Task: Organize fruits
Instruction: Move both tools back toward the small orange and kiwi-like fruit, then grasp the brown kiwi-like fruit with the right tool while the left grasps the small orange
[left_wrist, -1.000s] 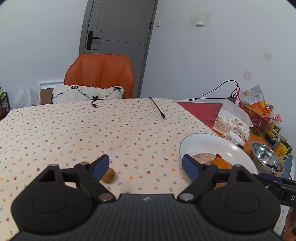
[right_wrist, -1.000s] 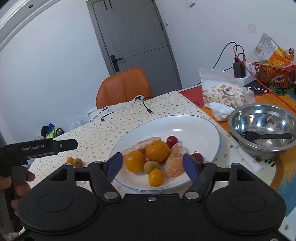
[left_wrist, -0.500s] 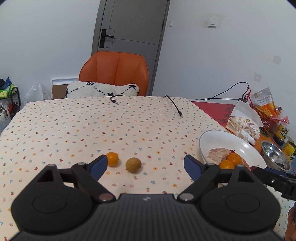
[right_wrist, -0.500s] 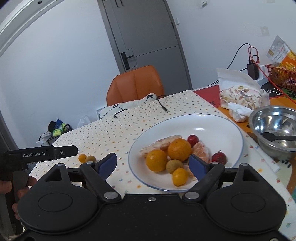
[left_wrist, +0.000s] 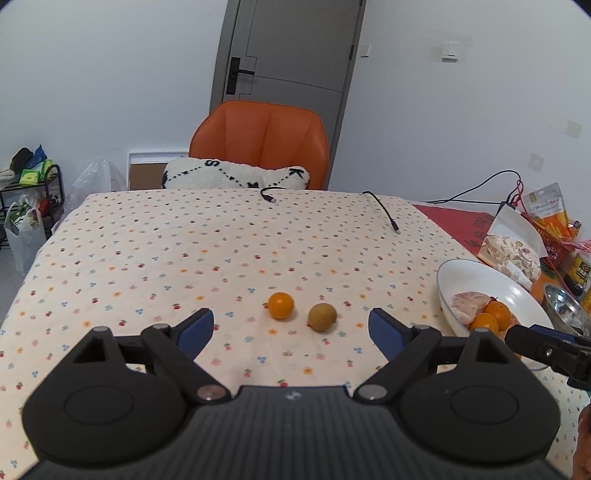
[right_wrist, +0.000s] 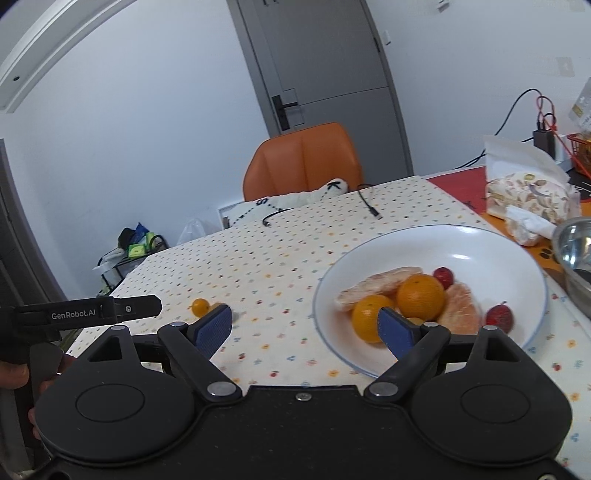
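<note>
Now centred between left claw (left_wrist: 291, 332): kumquat (left_wrist: 281, 305), longan (left_wrist: 322, 316).

Even, bright indoor light, soft and diffuse; source not visible. Shadows are faint: small soft ones under the orange fruit (left_wrist: 280, 305) and brown fruit (left_wrist: 322, 316) on the table (left_wrist: 184, 251). Mild glare spot on the white plate (right_wrist: 458, 254). Strong fisheye bend, dark vignette corners. Left view sharp; right view slightly motion-blurred, strawberry (right_wrist: 499, 316) smeared.
</note>
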